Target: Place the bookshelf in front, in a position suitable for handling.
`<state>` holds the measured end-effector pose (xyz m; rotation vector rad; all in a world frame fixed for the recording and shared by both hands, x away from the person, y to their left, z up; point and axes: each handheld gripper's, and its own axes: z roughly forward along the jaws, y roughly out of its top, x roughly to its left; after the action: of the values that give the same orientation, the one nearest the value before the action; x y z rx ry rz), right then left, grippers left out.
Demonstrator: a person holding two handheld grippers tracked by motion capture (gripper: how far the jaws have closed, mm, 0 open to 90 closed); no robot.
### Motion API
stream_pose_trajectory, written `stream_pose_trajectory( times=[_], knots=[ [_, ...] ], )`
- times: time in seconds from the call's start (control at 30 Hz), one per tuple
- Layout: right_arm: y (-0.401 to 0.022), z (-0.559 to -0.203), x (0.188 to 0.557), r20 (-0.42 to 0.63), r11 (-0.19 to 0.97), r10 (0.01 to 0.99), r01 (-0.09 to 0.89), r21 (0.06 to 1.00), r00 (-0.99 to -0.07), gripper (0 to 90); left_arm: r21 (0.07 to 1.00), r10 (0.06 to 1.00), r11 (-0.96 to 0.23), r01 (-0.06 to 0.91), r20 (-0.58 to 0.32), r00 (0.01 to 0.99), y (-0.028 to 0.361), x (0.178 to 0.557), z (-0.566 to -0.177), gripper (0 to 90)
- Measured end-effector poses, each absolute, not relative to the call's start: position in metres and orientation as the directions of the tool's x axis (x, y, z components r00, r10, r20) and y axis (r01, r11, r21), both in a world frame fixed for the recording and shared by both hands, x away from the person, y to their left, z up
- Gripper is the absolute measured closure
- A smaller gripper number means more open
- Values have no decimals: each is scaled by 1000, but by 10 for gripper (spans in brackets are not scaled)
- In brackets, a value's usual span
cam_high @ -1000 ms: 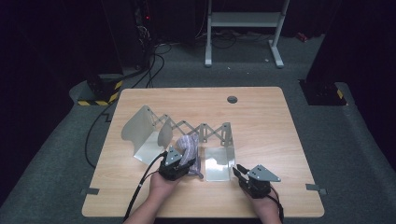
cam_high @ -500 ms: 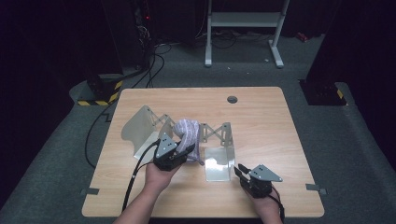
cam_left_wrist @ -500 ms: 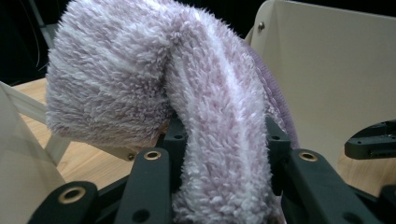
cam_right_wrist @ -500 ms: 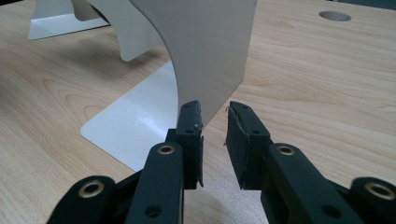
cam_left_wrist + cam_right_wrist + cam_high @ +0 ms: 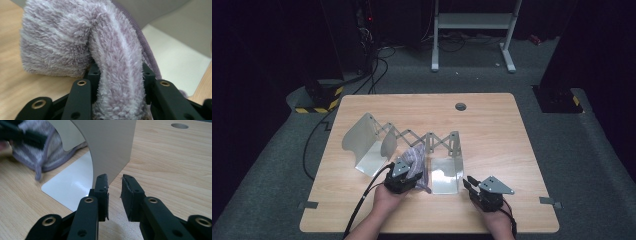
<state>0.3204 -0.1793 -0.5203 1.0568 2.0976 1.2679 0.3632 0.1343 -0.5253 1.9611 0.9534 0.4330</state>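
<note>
Nearest you, your right hand-held gripper [image 5: 472, 184] rests low on the surface [image 5: 512, 150] at the front edge, its jaws a little apart with nothing between them. In the right gripper view it points at the front corner of the upright grey plate [image 5: 112, 142] at the right end of the folding metal rack [image 5: 432, 142], not touching it.

Just to its left, your left hand-held gripper [image 5: 408, 176] is clamped on a fluffy purple-and-white striped sock [image 5: 75, 42]; the left gripper view shows a thick fold of it squeezed between the jaws, with the rest bunched up ahead of them. From above, the sock's long axis runs away from you, from the jaws toward the rack's lattice, and it lies in the gap between the rack's two L-shaped ends, just beside the shiny base plate [image 5: 444, 175] of the right one.

So the sock lies directly ahead of your left gripper, and that is the nearer hand by far. The likely next move is forward, setting the sock in between the plates; your right gripper looks placed to steady the rack.
</note>
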Motion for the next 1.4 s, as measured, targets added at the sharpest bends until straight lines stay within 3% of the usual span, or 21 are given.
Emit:
stream_pose_trajectory(
  times=[0.2,0.57,0.77,1.1,1.4],
  knots=[
    [-180,-520,320,0,274,806,373,886,-592,751,850,762,-297,435,-63,644,135,360,-514,641],
    [-180,-520,321,1,272,806,371,888,-592,751,930,756,-224,293,-24,654,138,360,-440,643],
    [-181,-520,321,0,271,806,370,889,-592,751,941,757,-210,266,-15,653,139,362,-425,643],
    [-181,-520,321,1,272,807,373,887,-591,751,917,762,-197,347,-80,643,144,365,-460,647],
    [-180,-521,321,0,276,805,374,885,-593,752,839,756,-306,449,-72,651,134,367,-513,648]
  ],
)
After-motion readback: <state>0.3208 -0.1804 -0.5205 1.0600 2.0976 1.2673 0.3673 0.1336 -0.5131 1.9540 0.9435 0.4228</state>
